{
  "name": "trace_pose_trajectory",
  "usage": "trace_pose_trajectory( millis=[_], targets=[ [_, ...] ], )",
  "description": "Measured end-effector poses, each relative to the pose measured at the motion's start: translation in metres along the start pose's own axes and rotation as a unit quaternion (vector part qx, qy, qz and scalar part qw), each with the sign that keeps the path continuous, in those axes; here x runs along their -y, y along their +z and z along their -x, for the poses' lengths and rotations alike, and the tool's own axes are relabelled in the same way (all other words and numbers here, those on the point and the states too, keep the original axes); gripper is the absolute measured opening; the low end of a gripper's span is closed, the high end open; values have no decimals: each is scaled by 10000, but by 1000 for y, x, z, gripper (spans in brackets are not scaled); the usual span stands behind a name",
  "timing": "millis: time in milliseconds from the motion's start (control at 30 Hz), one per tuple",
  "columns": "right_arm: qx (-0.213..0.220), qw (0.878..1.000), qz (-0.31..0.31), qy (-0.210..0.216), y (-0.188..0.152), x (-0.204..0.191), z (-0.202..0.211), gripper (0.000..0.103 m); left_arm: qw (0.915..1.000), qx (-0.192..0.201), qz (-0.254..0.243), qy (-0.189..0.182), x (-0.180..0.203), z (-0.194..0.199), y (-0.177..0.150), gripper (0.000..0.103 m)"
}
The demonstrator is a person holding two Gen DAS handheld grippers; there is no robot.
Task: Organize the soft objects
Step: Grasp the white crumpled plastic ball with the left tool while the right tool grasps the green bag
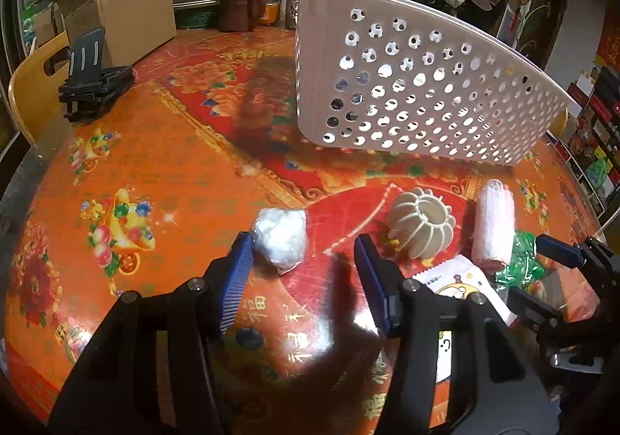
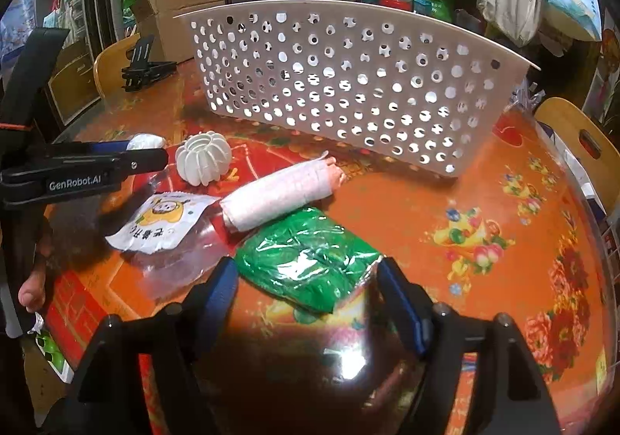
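Observation:
A white perforated basket [image 1: 410, 63] [image 2: 348, 86] stands at the back of the red-orange table. Before it lie a crumpled white plastic ball [image 1: 281, 237] [image 2: 145, 141], a white ribbed pumpkin-shaped piece [image 1: 422, 224] [image 2: 202, 158], a rolled pink-white towel [image 1: 494, 222] [image 2: 283, 195], a green packet in clear wrap [image 2: 310, 260] [image 1: 521, 262] and a white printed snack bag [image 2: 162, 218] [image 1: 461, 287]. My left gripper [image 1: 304, 245] is open, the white ball just ahead between its fingertips. My right gripper [image 2: 308, 272] is open, straddling the near end of the green packet.
An open cardboard box [image 1: 124, 5] and a black folding stand [image 1: 95, 82] sit at the far left. A brown mug [image 1: 238, 7] and jars stand behind the basket. Wooden chairs [image 2: 581, 140] flank the table. Cluttered shelves and bags fill the background.

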State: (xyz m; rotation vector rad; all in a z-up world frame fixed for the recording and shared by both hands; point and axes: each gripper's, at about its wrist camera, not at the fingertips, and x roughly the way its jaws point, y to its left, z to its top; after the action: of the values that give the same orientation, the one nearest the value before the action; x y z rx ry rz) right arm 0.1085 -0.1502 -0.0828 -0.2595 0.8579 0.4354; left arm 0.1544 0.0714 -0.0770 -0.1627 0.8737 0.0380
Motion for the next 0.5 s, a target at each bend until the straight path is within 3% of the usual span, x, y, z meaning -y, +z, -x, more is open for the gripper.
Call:
trace_pose_trajectory(
  millis=[400, 500],
  targets=[
    [-142, 9999, -79, 12, 8, 5, -7, 77, 9999, -14, -108, -27, 4, -1, 0, 51],
    [-94, 9999, -100, 13, 7, 7, -5, 68, 10000, 4, -85, -43, 3, 0, -1, 46]
  ],
)
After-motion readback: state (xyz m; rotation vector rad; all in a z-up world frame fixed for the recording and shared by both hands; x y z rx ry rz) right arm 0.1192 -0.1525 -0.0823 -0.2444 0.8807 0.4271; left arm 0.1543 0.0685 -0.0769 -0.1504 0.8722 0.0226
